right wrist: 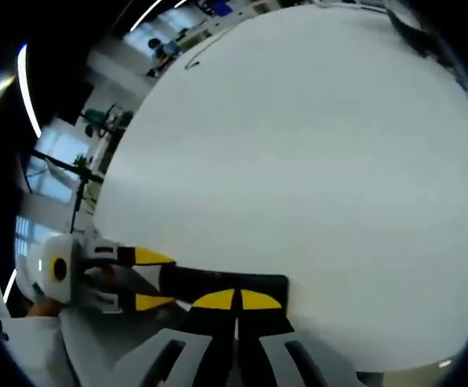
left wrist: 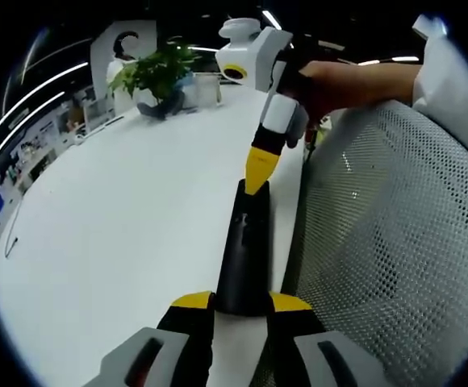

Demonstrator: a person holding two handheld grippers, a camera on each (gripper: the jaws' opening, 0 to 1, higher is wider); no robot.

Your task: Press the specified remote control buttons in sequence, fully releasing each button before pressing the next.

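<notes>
A long white table (left wrist: 121, 210) runs toward a potted plant (left wrist: 160, 74) at its far end, a mesh chair (left wrist: 395, 242) alongside, strip lights (left wrist: 36, 97) overhead.

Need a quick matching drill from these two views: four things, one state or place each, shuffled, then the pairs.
Things:
1. left gripper
2. right gripper
3. remote control
4. potted plant

States:
A. black, lying at the white table edge
B. jaws closed, tip down on the remote
C. far end of the table
D. clamped on the remote's near end

Pairs: 1-D, 2-B, 3-A, 4-C
</notes>
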